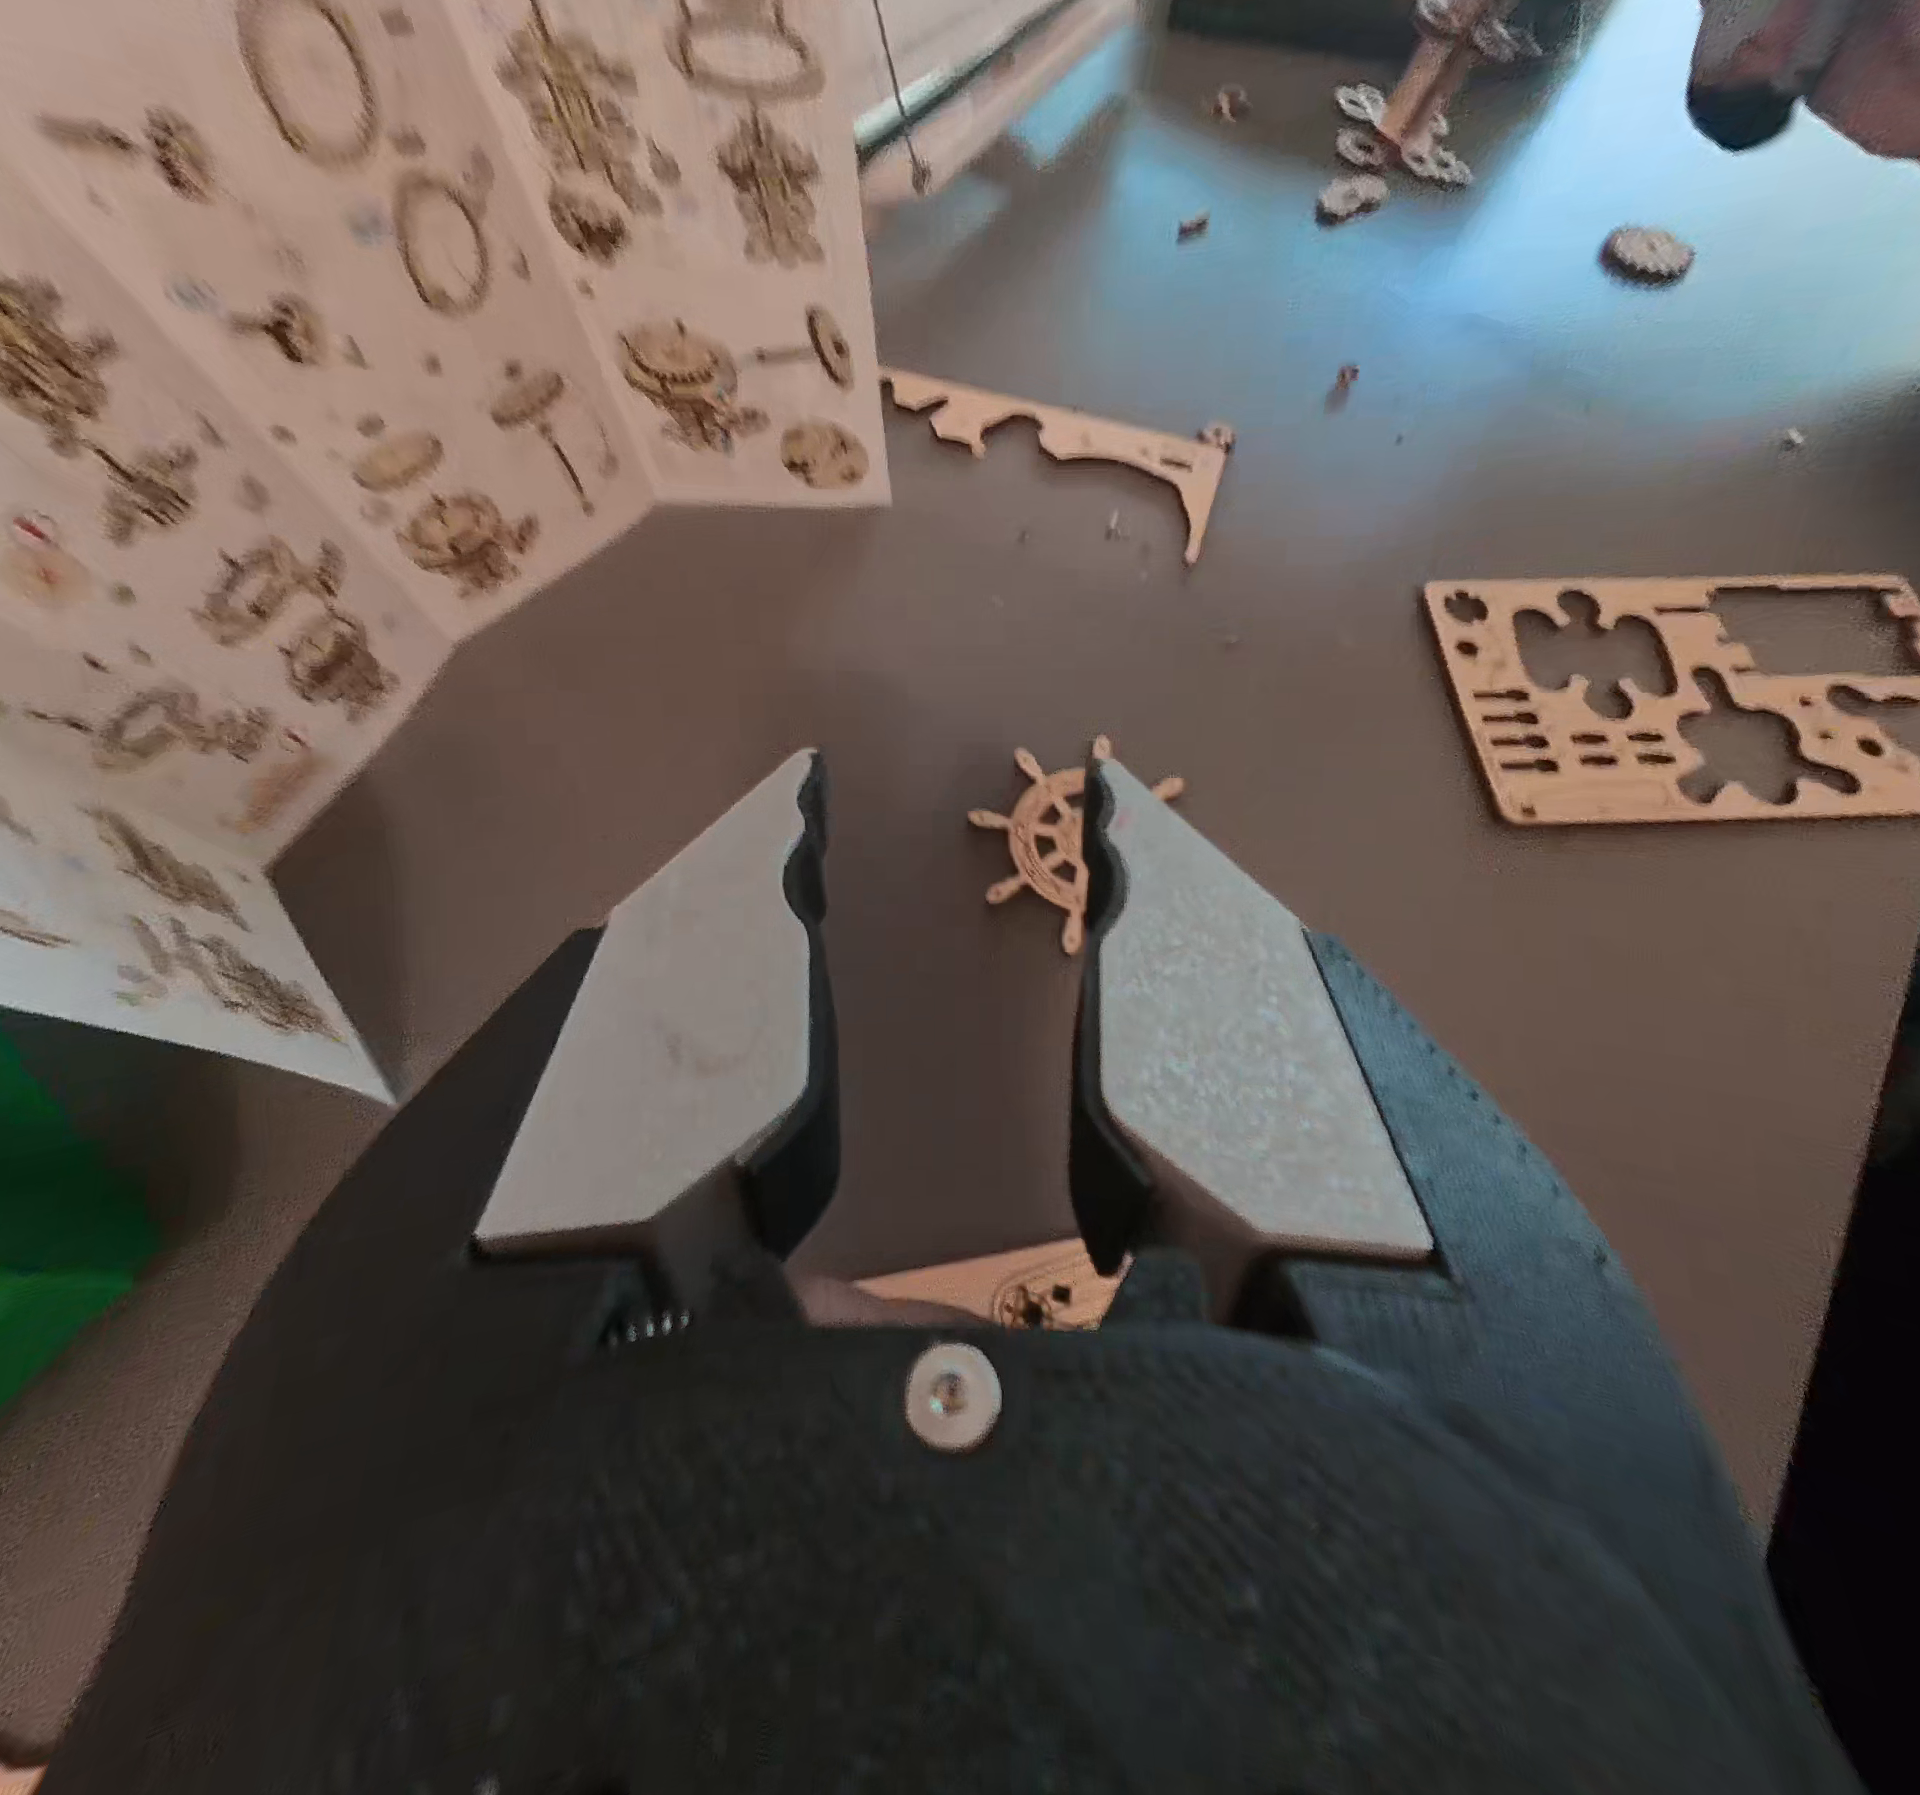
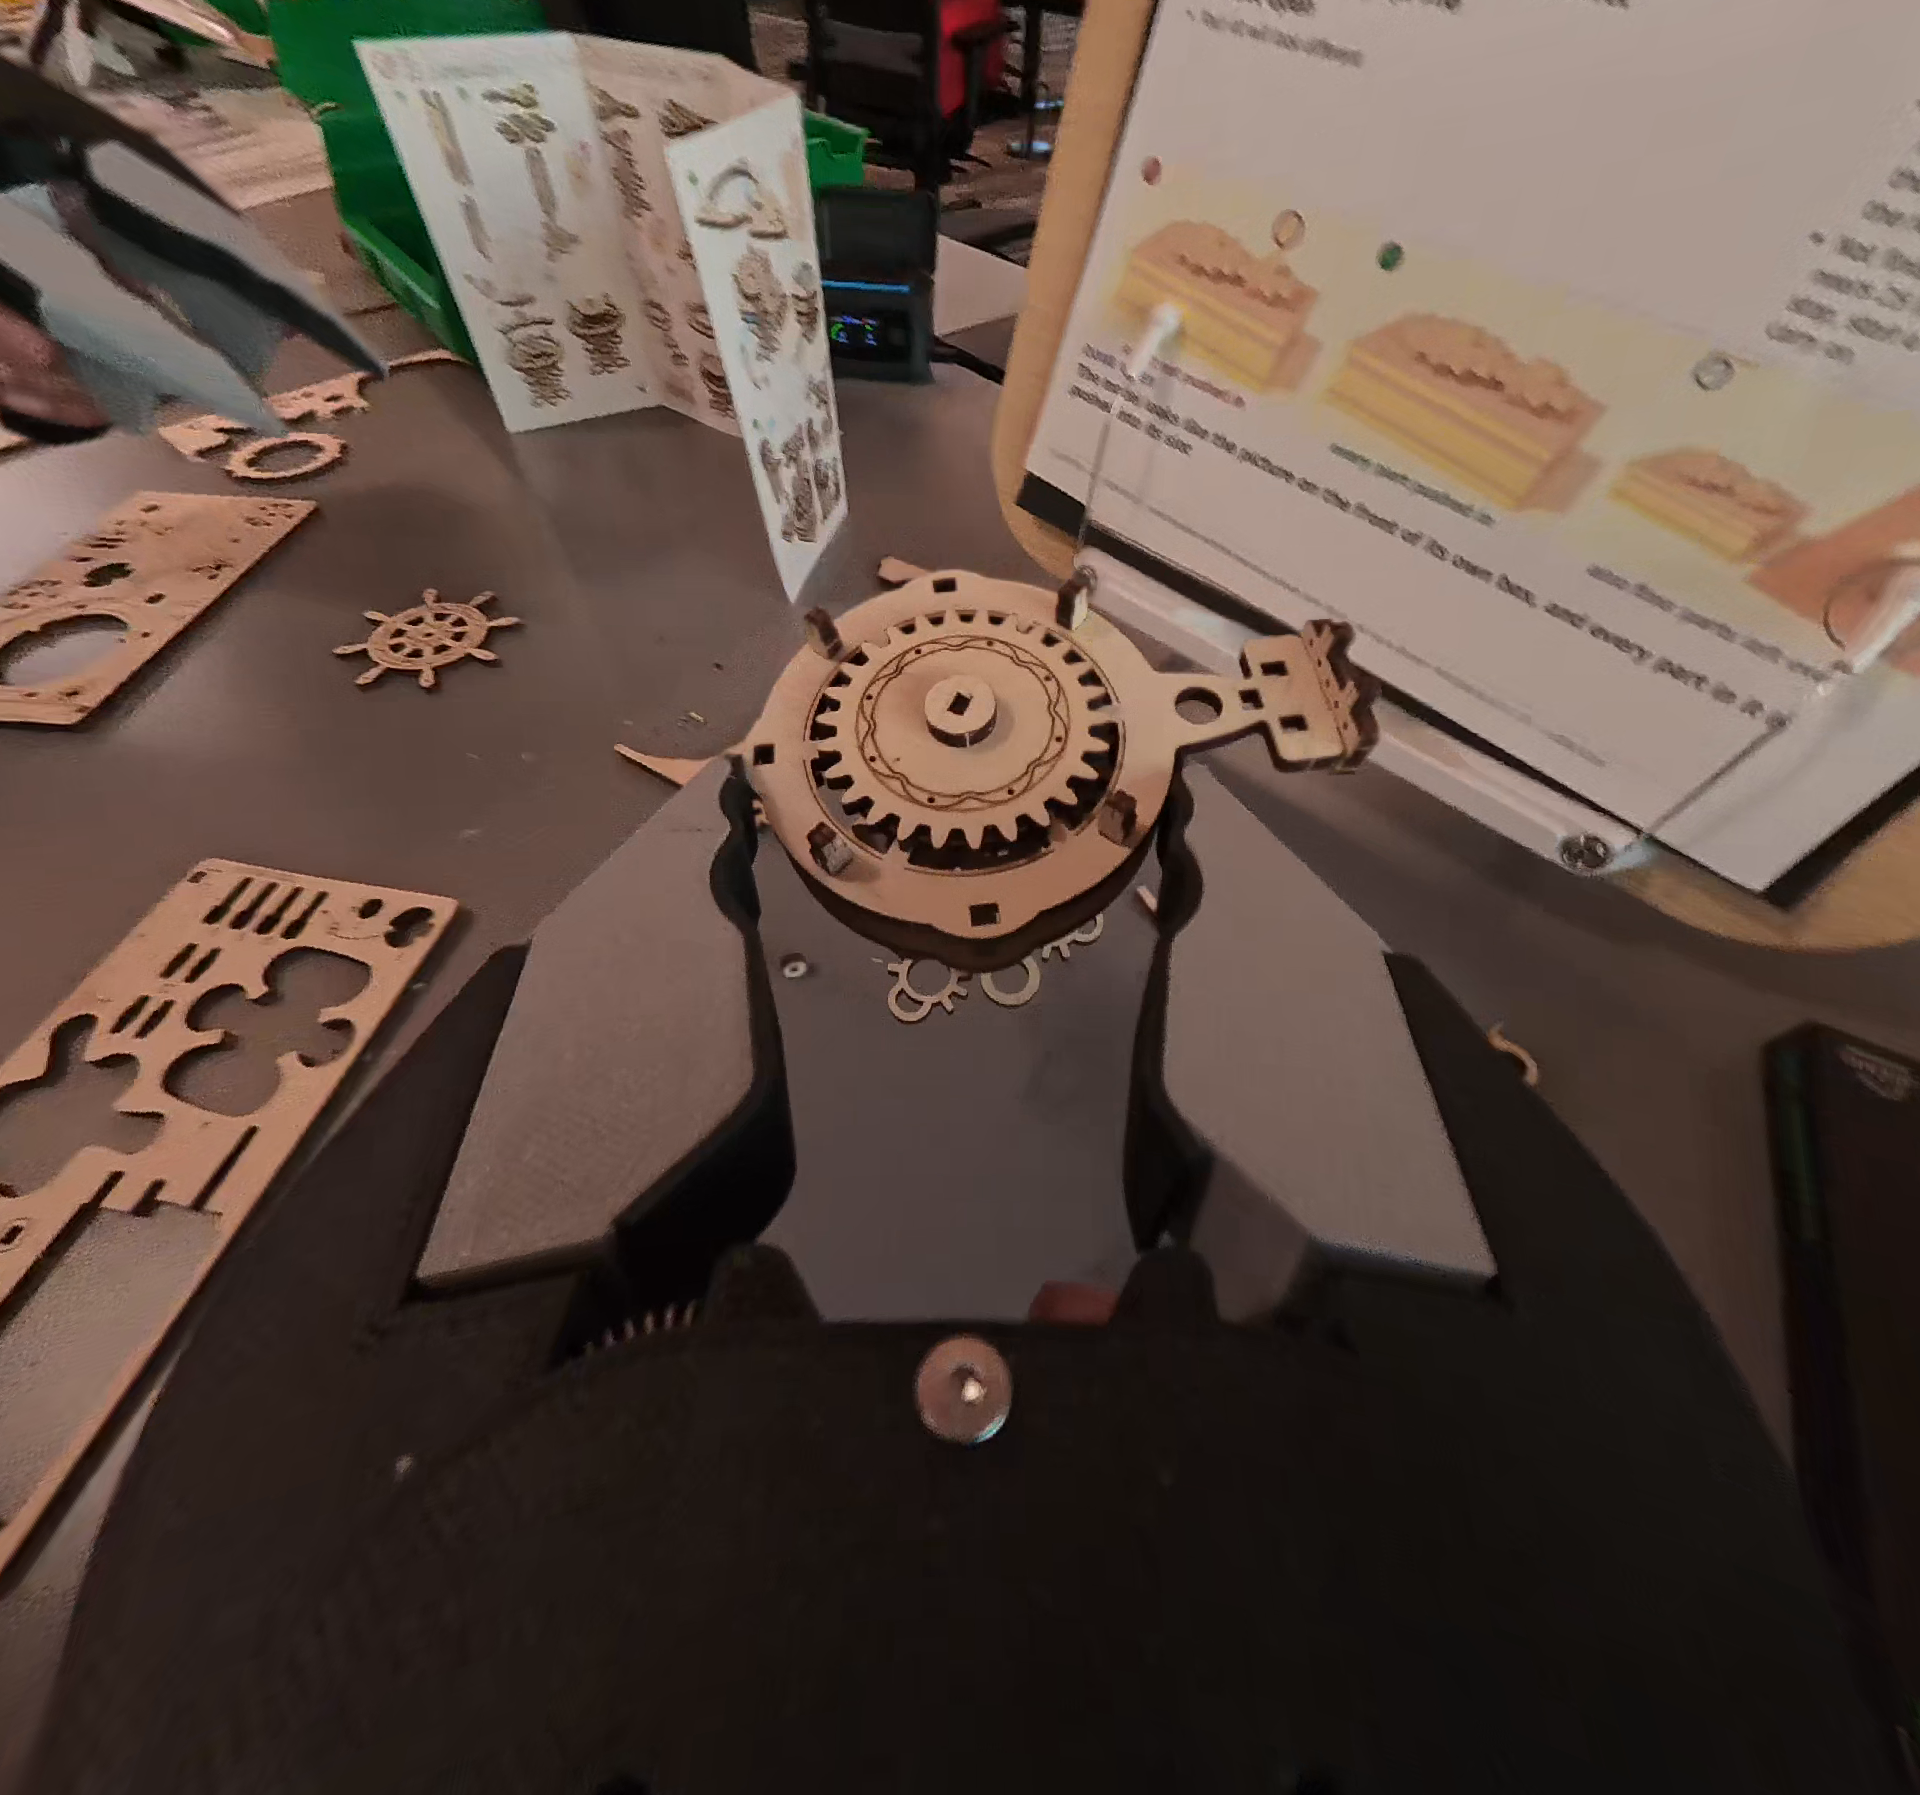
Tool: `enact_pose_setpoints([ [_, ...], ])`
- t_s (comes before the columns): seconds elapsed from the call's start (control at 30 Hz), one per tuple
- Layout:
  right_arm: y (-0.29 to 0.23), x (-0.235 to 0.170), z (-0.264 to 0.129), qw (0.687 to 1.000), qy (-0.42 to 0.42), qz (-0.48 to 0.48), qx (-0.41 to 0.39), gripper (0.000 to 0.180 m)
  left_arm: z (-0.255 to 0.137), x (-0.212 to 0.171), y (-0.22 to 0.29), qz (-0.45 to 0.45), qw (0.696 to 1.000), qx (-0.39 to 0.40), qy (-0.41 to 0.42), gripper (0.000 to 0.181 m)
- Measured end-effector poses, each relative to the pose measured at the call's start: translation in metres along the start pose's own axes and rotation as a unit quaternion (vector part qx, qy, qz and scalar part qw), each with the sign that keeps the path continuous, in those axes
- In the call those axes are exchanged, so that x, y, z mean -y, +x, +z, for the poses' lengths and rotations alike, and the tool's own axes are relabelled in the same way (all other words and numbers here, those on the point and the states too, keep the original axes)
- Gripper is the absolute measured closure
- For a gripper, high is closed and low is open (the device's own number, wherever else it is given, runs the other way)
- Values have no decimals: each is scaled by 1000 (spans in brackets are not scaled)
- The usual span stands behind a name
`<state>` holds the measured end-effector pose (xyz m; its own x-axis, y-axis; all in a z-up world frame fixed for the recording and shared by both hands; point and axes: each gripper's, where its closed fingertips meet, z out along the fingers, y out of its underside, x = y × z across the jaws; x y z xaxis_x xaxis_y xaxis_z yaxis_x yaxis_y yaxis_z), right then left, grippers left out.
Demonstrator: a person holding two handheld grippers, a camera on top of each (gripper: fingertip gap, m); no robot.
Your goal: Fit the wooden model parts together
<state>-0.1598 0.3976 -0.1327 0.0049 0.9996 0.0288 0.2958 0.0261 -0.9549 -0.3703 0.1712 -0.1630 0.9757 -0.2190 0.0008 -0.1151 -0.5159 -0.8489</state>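
While the right gripper (image 2: 951,836) holds the round gear assembly (image 2: 966,758) by its sides, level and lifted clear of the bench (image 2: 644,602), the left gripper (image 1: 956,815) hangs empty, its jaws parted about a third of the way, just above the small ship's wheel (image 1: 1039,841) lying flat near the middle of the bench. My reading is that the wheel is the next part to be picked up and fitted onto the assembly, probably at the square hole in the raised hub (image 2: 961,711).

To do this well, I would lower the left gripper so that one finger comes down on each side of the wheel, gripping across the rim rather than by the thin spokes, which look easy to snap. Since the wheel lies flat, sliding a fingertip under one handle may be needed to tip it up first.

The right gripper should keep the assembly level and steady, so the loose-looking gear stays seated. The punched-out sheet (image 1: 1683,696) toward the bench's right edge and the folded instruction leaflet (image 1: 416,291) standing at the left are both clear of the approach.
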Motion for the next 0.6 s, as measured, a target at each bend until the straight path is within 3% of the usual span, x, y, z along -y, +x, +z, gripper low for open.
enact_pose_setpoints([
  [0.23,8,-26,8,999,-32,8,3,104,20,-36,15,5,998,-34,-54,128],
  [0.6,3,-49,18,997,-63,28,36,104,-13,-37,12,-16,1000,-17,1,127],
])
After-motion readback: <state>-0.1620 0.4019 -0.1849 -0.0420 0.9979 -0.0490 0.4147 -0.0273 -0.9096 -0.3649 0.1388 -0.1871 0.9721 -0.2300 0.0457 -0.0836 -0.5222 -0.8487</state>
